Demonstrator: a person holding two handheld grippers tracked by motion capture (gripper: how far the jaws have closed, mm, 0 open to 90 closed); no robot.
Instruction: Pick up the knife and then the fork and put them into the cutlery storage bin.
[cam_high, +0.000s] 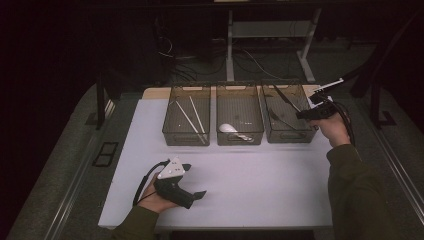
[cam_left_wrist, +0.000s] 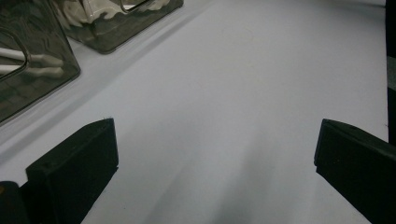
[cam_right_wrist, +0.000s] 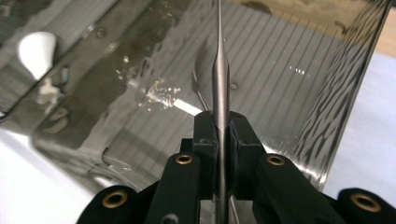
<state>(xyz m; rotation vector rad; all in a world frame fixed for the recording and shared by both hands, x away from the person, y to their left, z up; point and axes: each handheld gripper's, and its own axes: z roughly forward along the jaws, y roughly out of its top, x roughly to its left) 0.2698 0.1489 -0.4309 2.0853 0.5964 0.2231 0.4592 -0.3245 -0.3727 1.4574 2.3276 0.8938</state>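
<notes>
Evidently a sorting step is in hand: a slim metal utensil (cam_right_wrist: 220, 70) is clamped between the closed jaws of the right gripper (cam_high: 306, 114), held over the right bin (cam_high: 287, 134) by the tabletop's far right edge, tip angled into it. A release inside the bin is judged to come next, calling for lowering between the bin's walls, which leave little room. The left gripper (cam_high: 196, 181) rests near the tabletop's near edge, jaws spread wide around nothing. Ample bare tabletop (cam_high: 260, 175) lies between. Pale utensils lie in the left bin (cam_high: 186, 134) and the middle bin (cam_high: 240, 136).
</notes>
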